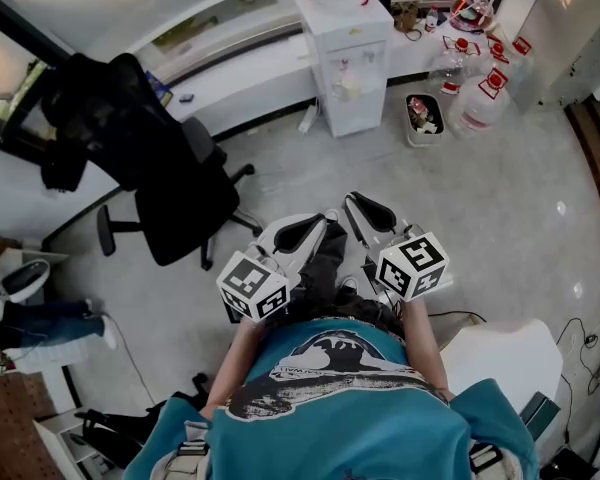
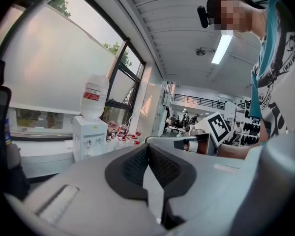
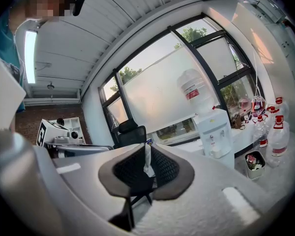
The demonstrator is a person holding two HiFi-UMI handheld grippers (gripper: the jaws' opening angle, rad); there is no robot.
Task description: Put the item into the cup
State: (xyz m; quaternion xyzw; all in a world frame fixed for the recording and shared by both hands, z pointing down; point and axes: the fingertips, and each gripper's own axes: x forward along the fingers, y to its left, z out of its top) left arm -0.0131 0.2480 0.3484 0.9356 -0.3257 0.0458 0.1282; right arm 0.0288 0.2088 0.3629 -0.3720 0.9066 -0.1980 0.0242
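No cup and no item show in any view. In the head view both grippers are held close to the person's chest, above a grey floor, pointing away from the body. My left gripper [image 1: 313, 230] has its jaws together with nothing between them; in its own view the dark pads [image 2: 132, 166] meet at the tip [image 2: 148, 149]. My right gripper [image 1: 368, 210] is beside it, a little further forward, also shut and empty, and its pads [image 3: 130, 171] touch at the tip [image 3: 145, 149]. The right gripper's marker cube [image 2: 218, 127] shows in the left gripper view.
A black office chair [image 1: 170, 188] stands ahead to the left. A white water dispenser [image 1: 345, 63] stands by the counter [image 1: 240, 83], with a small bin [image 1: 423, 118] and several water bottles [image 1: 480, 88] to its right. A white seat [image 1: 500, 358] is at lower right.
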